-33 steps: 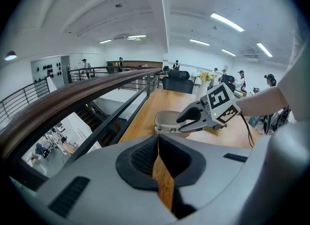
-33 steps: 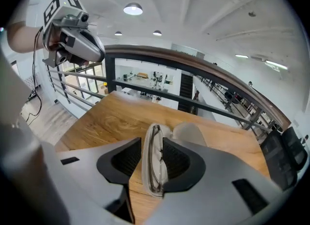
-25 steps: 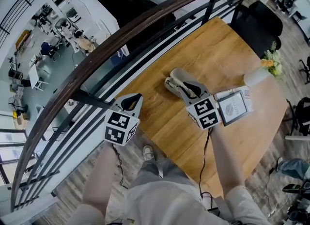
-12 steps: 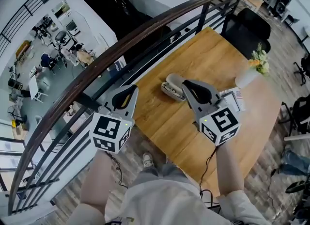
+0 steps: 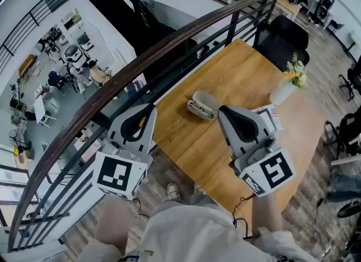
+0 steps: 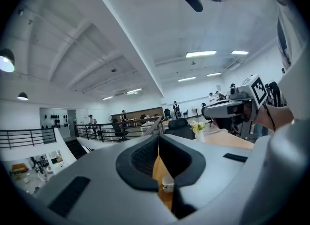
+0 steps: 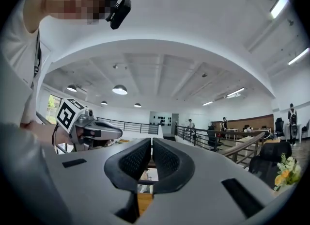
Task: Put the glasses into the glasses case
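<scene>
The beige glasses case lies open on the wooden table, with the dark glasses lying in it. Both grippers hang high above the table and point level, away from the case. My left gripper is over the table's left edge by the railing; its pads meet in the left gripper view, nothing held. My right gripper is right of the case. Its jaws have just been closing with nothing between them, leaving a thin slit.
A white vase of flowers and a framed card stand at the table's right. A black chair is behind the table. A dark railing runs along the left edge above a drop to a lower floor.
Both grippers have risen from the table toward the head camera. The right gripper has come away from the case, and its jaws have closed.
</scene>
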A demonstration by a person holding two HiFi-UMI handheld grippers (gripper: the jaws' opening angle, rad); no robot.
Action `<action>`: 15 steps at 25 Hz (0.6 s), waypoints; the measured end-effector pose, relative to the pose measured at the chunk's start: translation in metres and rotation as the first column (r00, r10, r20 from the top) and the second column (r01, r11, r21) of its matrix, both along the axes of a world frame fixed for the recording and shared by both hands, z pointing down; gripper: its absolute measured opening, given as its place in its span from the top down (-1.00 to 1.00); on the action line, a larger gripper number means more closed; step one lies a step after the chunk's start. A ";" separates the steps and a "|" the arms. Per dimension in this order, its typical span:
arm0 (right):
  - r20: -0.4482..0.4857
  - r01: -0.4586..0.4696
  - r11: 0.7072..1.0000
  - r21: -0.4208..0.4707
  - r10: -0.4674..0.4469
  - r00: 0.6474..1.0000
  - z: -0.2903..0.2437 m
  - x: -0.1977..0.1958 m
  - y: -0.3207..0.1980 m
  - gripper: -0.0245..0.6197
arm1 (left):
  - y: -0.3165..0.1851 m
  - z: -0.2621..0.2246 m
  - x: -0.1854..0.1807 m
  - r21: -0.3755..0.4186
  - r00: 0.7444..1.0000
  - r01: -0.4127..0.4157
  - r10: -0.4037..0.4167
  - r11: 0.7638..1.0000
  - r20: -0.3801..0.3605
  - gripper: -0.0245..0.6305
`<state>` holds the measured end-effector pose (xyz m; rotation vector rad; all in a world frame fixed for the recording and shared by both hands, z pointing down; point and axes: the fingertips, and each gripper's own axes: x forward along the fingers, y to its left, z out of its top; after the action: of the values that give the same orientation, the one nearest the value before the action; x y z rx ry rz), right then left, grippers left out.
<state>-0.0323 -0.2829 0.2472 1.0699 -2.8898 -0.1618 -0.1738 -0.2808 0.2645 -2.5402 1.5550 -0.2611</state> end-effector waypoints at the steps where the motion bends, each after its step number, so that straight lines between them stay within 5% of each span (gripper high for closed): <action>1: 0.000 -0.001 1.000 0.003 0.001 1.000 -0.003 0.001 0.006 0.82 | 0.006 -0.003 0.000 0.004 1.000 0.002 -0.002 1.000 -0.004 0.86; 9: 0.022 0.028 1.000 -0.014 -0.027 0.999 0.002 0.002 0.039 0.83 | 0.034 0.004 -0.006 0.012 1.000 0.018 -0.017 1.000 -0.002 0.86; 15: -0.053 0.061 0.998 -0.002 -0.061 0.997 0.018 -0.006 0.061 0.84 | 0.052 0.030 -0.008 -0.036 0.999 0.029 -0.030 0.999 -0.028 0.86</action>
<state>-0.0382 -0.2216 0.2652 0.9630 -2.8764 -0.1895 -0.1815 -0.2288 0.2947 -2.5604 1.6131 -0.2596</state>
